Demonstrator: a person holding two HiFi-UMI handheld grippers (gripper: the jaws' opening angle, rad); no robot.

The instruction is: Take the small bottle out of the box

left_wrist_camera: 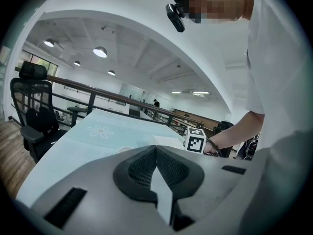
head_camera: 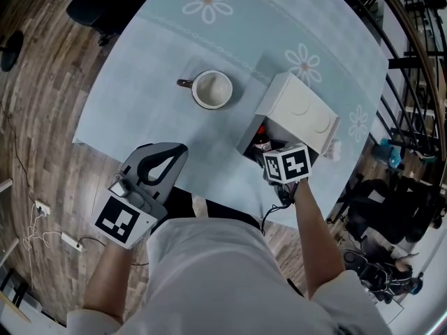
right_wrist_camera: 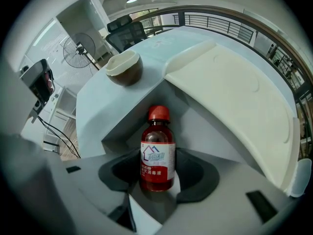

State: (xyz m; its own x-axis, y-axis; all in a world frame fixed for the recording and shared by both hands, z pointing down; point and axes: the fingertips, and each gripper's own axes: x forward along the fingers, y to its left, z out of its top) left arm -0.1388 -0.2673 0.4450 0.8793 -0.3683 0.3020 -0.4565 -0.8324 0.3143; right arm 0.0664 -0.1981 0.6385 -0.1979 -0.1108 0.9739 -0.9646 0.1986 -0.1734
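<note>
The small bottle (right_wrist_camera: 158,153), brown glass with a red cap and a red and white label, stands in the open mouth of the white box (right_wrist_camera: 230,97). My right gripper (right_wrist_camera: 157,174) reaches steeply down into that opening, and its dark pads lie against the bottle's two sides. From the head view only a bit of the bottle (head_camera: 261,144) shows beside the marker cube of the right gripper (head_camera: 279,160), under the box's raised lid (head_camera: 297,107). My left gripper (head_camera: 179,149) is shut and empty, held still near the table's front edge; its jaws (left_wrist_camera: 156,148) meet with nothing between them.
A white cup (head_camera: 211,89) with a brown outside stands left of the box on the pale blue flowered tablecloth (head_camera: 174,40). Wooden floor, cables and a power strip (head_camera: 70,241) lie at the left. A railing (head_camera: 412,82) and bags are at the right.
</note>
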